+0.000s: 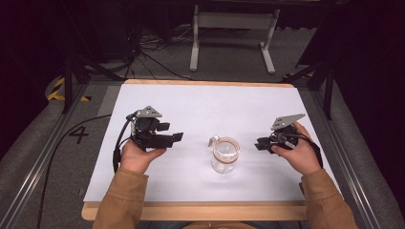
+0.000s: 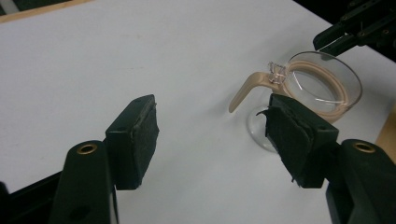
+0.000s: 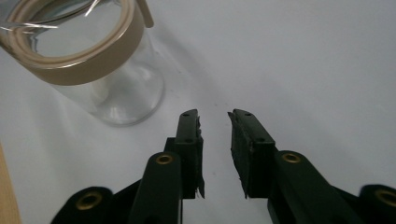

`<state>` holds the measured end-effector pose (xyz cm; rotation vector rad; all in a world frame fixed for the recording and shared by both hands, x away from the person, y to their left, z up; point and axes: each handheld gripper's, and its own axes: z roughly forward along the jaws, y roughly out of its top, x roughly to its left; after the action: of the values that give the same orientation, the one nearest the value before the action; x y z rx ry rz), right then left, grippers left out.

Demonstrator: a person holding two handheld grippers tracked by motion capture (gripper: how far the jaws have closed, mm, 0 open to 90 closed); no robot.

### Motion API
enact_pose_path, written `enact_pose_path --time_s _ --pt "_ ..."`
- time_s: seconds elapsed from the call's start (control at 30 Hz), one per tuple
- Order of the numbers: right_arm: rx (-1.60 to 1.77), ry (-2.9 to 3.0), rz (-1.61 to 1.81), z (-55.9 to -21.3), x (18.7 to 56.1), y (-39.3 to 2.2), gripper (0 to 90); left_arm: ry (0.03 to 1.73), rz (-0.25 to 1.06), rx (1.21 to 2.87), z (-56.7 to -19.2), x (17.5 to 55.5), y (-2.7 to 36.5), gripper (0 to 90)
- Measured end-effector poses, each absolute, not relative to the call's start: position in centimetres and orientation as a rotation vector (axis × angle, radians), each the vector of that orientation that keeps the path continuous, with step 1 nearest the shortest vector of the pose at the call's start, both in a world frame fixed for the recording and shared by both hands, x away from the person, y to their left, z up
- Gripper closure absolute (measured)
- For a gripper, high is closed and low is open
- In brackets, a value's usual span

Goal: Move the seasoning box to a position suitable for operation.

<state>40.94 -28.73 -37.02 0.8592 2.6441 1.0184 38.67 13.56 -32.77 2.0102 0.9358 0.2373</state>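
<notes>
A small clear glass jar (image 1: 224, 155) with a tan band round its rim and a tan tab on one side stands upright on the white sheet (image 1: 200, 102), between my two grippers. My left gripper (image 1: 175, 138) is held to its left, apart from it, pointing at it. In the left gripper view the jaws (image 2: 212, 135) stand wide open and empty, with the jar (image 2: 322, 88) past the right jaw. My right gripper (image 1: 259, 143) hovers just right of the jar. Its jaws (image 3: 215, 119) keep a narrow gap with nothing in it, the jar (image 3: 88, 60) up left.
The white sheet covers most of a wooden tabletop (image 1: 191, 211). Metal rails run along both sides. A white stand (image 1: 234, 21) and cables lie on the floor behind. My right gripper (image 2: 357, 28) shows beyond the jar in the left gripper view.
</notes>
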Motion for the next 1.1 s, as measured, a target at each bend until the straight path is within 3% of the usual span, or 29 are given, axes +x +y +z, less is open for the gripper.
enact_pose_path --time_s 0.1,0.23,0.4,1.1 --pt "0.845 2.653 1.020 -37.6 40.9 -28.1 79.3 0.944 0.270 2.027 -32.7 38.6 13.4 34.5" --pt "0.841 2.658 1.101 -38.5 41.0 -27.1 79.5 0.921 0.211 2.006 -32.7 38.7 13.3 34.5" --pt "0.841 2.671 1.091 -39.8 41.1 -26.2 86.8 0.888 0.170 1.981 -32.5 38.4 13.0 34.4" --pt "0.715 2.703 1.038 -40.1 39.8 -23.7 90.0 0.906 0.183 2.023 -33.2 38.9 12.5 34.5"
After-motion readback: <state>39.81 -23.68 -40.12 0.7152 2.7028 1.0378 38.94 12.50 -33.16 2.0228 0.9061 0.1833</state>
